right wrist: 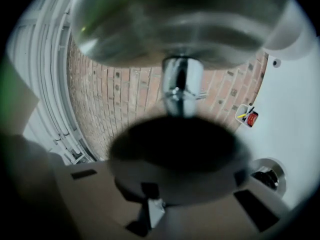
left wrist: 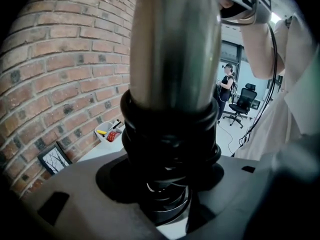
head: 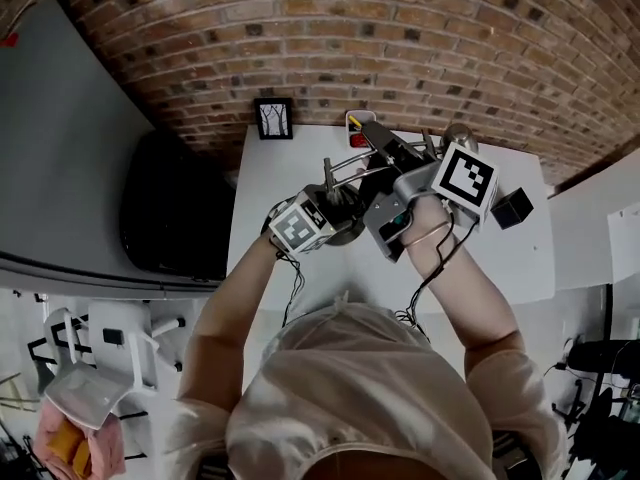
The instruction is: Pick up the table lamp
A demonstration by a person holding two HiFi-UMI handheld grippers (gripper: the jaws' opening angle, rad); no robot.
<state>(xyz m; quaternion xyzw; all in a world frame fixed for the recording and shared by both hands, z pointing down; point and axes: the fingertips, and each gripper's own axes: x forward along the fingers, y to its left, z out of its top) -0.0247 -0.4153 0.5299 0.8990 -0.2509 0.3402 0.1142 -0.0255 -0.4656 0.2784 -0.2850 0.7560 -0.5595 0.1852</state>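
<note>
Picture frame (head: 274, 118): standing at the back of the white worktop (head: 285, 173), left of the table lamp (left wrist: 172, 49) and against the brick wall (head: 350, 38).
Left gripper (left wrist: 165, 194): reaching in from the lamp's left. Its jaws are standing partly apart and clamping the black ribbed collar at the foot of the lamp's metal stem, which is filling the gap between them.
Table lamp: being held over the worktop in front of the person, between the two grippers, with its shiny stem running up out of the left gripper view.
Pen tray (head: 356, 120): sitting just behind the lamp, against the wall, with yellow and red things in it.
Right gripper (right wrist: 155, 204): coming in from the lamp's right, its jaws closed fully together right under a dark round part of the lamp. A chrome rod and the shade are showing above them. Whether the jaws are nipping a thin piece cannot be told.
Black cube (head: 512, 208): resting on the worktop, right of the lamp.
</note>
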